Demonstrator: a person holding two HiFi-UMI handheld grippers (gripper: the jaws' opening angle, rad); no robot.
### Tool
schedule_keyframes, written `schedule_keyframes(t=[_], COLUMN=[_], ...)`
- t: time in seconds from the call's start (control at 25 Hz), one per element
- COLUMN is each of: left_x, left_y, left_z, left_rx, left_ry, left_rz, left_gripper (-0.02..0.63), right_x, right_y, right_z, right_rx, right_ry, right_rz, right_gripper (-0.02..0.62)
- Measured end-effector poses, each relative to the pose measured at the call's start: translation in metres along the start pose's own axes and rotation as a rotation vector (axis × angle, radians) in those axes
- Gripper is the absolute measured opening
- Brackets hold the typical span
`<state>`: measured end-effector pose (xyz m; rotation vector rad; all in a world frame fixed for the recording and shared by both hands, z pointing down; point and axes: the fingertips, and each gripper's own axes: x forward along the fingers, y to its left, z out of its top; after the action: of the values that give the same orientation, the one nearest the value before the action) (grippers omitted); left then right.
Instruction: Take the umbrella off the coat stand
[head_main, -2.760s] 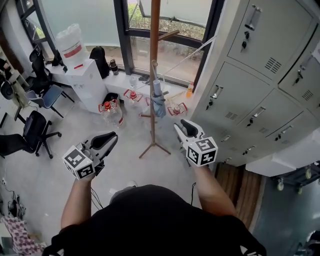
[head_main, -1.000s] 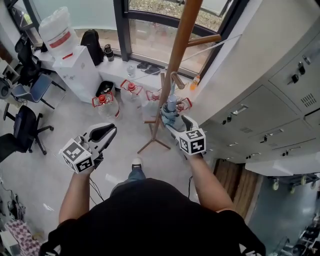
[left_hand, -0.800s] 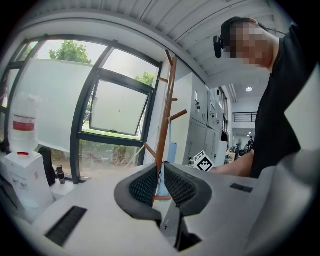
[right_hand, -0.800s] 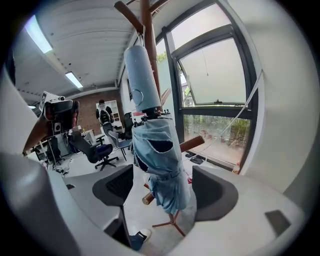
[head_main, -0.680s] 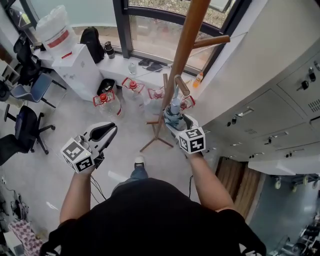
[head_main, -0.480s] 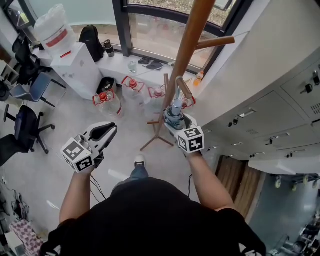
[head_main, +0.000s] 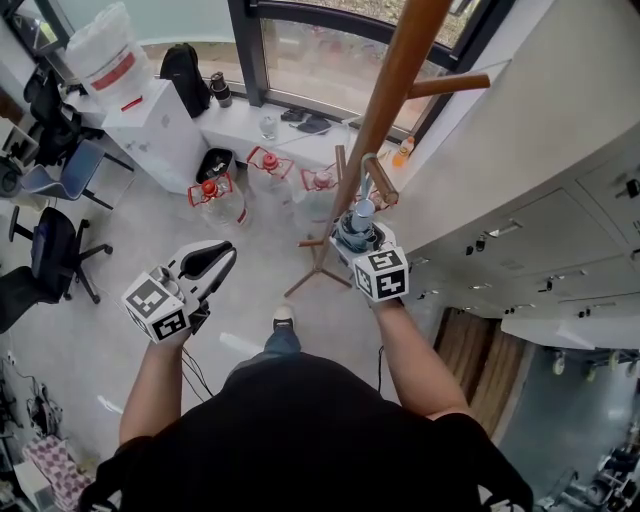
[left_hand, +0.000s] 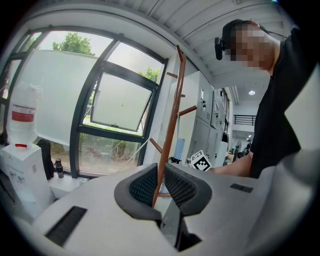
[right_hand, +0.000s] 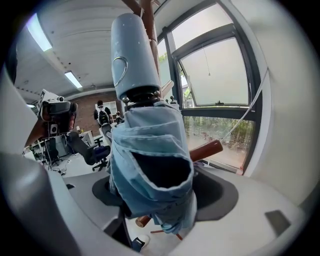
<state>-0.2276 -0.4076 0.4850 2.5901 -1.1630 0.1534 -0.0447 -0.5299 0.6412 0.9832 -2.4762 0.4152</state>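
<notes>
Light-blue fabric with a grey handle (right_hand: 134, 55) on top, that's the umbrella (right_hand: 150, 167). It's upright and sitting right between our right tongs (right_hand: 160, 196), which are clamped on the folded cloth from both sides. From the head view the umbrella is tucked against the wooden coat stand (head_main: 395, 85), just under a short peg (head_main: 380, 182). We honestly can't tell whether its strap is looped on that peg or not. In the right gripper view another brown peg (right_hand: 209, 148) pokes out from behind the fabric.

Our left tongs (left_hand: 159, 186) are off to the side, well apart from the stand. Their pads sit a narrow gap apart with nothing in them; we just see the stand's pole far off through the gap.

Further out, there are a few water jugs (head_main: 210, 200) on the floor by the stand's feet, a window behind them, and grey lockers (head_main: 560, 200) on the right.
</notes>
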Motion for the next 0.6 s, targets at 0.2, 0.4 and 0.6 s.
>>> schedule_keyframes(t=[0.2,0.4,0.6], left_x=[-0.0007,-0.0003,-0.0054], left_y=[0.0014,0.0012,0.0038], left_z=[-0.0024,-0.0063,-0.0077], left_rx=[-0.002,-0.008,-0.011], left_ry=[0.005,0.013,0.013], left_rz=[-0.005,-0.012,-0.012], left_gripper=[0.06,0.06,0.06], right_x=[0.0035,0.0024,0.0018], right_y=[-0.0024,-0.0026,0.0012], right_z=[0.004,0.0037,0.0045], right_rx=[-0.001,-0.012,-0.028], right_ry=[-0.007,-0.012,-0.008], right_rz=[-0.022,-0.036,-0.041], right_gripper=[0.357,0.332,0.307])
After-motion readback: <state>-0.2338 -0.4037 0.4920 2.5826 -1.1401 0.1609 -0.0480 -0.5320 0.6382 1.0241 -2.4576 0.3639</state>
